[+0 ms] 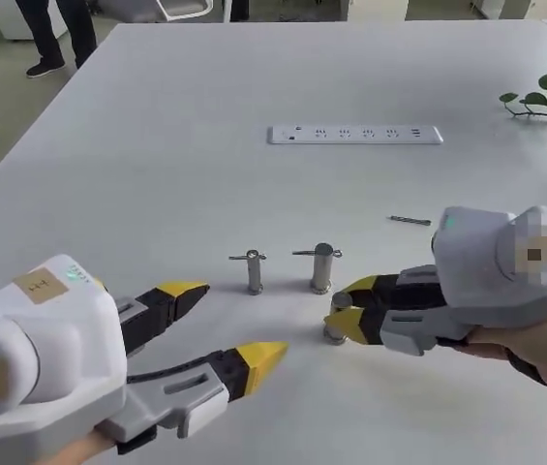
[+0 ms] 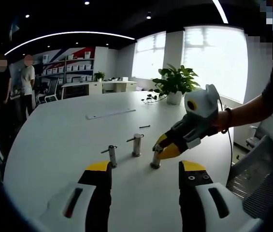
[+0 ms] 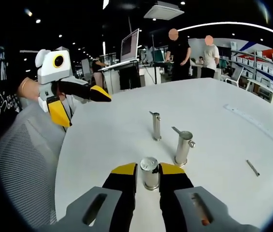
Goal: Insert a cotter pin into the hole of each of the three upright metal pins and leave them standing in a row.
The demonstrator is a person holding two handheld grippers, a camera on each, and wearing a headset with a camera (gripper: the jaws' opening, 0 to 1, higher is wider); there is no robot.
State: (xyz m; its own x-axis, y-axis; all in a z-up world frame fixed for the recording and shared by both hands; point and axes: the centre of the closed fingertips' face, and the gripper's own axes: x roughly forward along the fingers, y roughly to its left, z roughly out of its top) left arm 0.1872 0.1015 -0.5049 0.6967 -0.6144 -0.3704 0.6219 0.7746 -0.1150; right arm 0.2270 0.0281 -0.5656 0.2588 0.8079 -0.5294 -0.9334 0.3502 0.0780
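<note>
The right tool (image 1: 343, 310) is clenched on the nearest pin (image 3: 149, 173), with one yellow-tipped jaw on each side of its upper part, while the pin stands upright on the white desk (image 1: 157, 145). Just beyond it stand two more upright pins. The middle pin (image 1: 322, 269) is stout, and a cotter pin (image 1: 304, 253) runs through its top and sticks out sideways. The thin pin (image 1: 256, 273) is to its left in the head view and carries a second cotter pin (image 1: 247, 257) across its head. The three pins are close together but do not touch, and the gripped one sits nearer the person than the other two. The left tool (image 1: 234, 322) is released, with its jaws spread wide; it hangs above the desk to the left of the pins and touches nothing. A loose cotter pin (image 1: 410, 221) lies flat on the desk farther back, to the right. Beyond it lie a white power strip (image 1: 355, 135) and a leafy plant (image 1: 544, 97) at the desk's far right edge.
</note>
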